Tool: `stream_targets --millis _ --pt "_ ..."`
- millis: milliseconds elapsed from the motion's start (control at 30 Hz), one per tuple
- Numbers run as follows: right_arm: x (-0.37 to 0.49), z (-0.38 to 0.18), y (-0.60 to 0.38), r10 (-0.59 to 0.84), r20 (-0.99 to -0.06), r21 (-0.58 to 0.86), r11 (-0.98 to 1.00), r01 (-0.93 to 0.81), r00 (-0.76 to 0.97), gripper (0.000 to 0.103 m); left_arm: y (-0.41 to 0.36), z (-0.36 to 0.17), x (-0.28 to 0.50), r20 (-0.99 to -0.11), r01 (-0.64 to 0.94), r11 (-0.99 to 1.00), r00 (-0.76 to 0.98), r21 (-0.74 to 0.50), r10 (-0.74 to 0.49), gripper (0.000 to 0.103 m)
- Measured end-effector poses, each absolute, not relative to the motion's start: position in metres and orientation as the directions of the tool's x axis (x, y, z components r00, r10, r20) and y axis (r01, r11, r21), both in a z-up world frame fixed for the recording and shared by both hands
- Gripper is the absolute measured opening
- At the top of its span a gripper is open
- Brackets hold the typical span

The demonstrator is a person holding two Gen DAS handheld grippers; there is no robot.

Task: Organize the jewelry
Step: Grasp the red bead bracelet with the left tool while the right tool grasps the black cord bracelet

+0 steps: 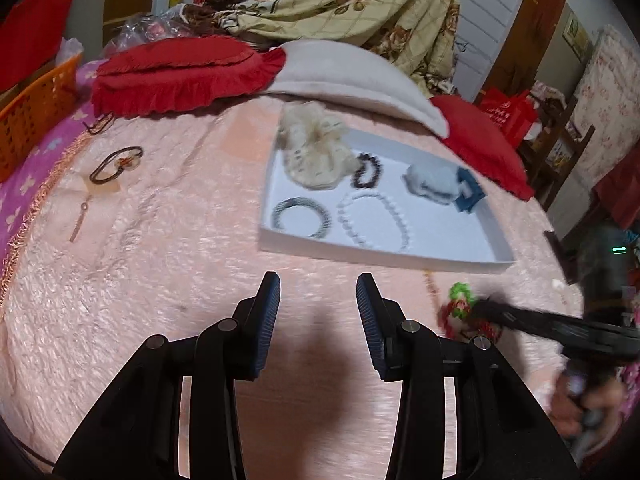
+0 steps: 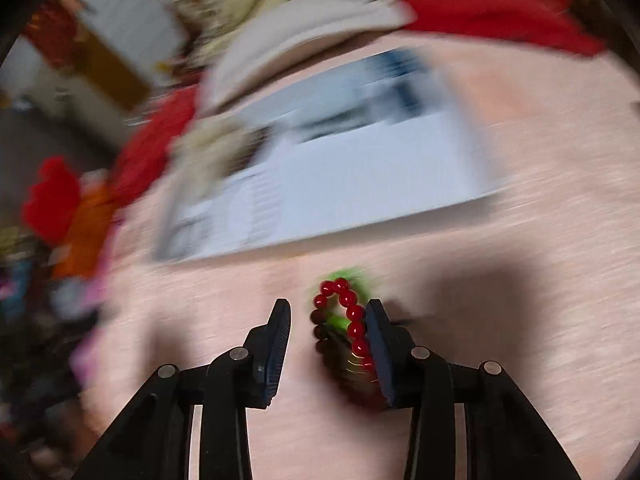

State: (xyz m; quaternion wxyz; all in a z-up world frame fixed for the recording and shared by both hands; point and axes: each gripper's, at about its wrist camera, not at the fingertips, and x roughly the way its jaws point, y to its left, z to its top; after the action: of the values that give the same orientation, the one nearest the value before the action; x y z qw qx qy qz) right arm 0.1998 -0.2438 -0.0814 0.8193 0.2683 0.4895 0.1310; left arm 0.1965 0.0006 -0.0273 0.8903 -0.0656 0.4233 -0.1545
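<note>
Several pieces are already laid in the tray [image 1: 460, 254], a red bracelet [image 2: 352, 320] hangs on one finger of the parted right gripper [image 2: 328, 312], left gripper [image 1: 318, 292] parted and empty, a bangle [image 1: 116, 164] left on bed.

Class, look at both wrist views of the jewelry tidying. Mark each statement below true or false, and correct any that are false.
1. A white bead necklace lies inside the white tray. True.
2. The left gripper is clamped on a bracelet. False: its jaws stand apart with nothing between them.
3. The red bead bracelet is at the right gripper. True.
4. The dark bangle rests in the tray. False: it lies on the pink bedcover, left of the tray.
5. The orange basket sits in the tray. False: it stands at the bed's left edge.
</note>
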Motion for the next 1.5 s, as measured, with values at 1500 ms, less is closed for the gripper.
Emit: stream_targets --millis 1500 --pt "0.197 -0.085 -0.266 0.217 -0.797 0.375 0.910 0.180 0.563 0.007 -0.080 -0.069 0.172 -0.793 0.528 0.824 0.404 -0.204 -0.455 0.004"
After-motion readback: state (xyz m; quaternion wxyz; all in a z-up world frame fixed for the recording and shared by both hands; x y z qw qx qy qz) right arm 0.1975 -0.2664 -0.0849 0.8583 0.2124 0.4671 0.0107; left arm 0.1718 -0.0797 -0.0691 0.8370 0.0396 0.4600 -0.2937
